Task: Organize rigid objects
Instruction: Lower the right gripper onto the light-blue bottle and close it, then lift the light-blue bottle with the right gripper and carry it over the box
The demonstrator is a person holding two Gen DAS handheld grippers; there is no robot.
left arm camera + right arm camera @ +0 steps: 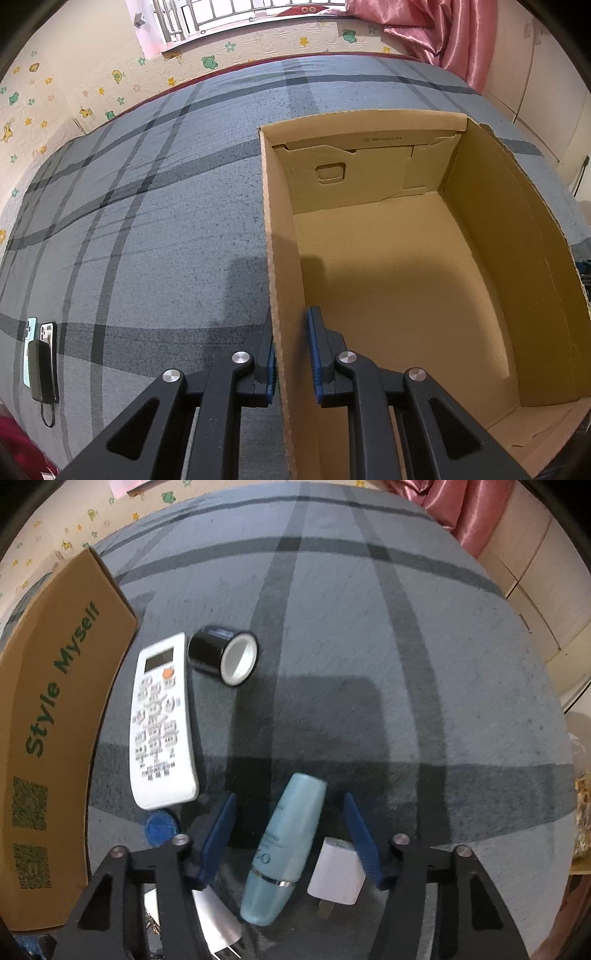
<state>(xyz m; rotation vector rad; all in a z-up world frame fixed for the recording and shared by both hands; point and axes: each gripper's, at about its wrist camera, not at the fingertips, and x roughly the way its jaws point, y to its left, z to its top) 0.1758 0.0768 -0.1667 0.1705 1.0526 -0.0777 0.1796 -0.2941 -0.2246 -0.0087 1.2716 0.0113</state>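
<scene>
An open, empty cardboard box (406, 266) sits on the grey plaid bed. My left gripper (291, 332) straddles the box's left wall, one finger outside and one inside, shut on that wall. In the right wrist view my right gripper (290, 816) is open above a light blue bottle (286, 849) that lies between its fingers. A white plug adapter (338, 875) lies just right of the bottle. A white remote control (160, 720) and a roll of black tape (223, 653) lie to the left. The box's outer side (48, 738) stands at far left.
A blue round cap (160, 827) lies below the remote, and a second white plug (218, 919) lies under the left finger. Two phones and a black power bank (40, 358) lie at the bed's left. A wall, window and pink curtain (436, 33) stand behind the bed.
</scene>
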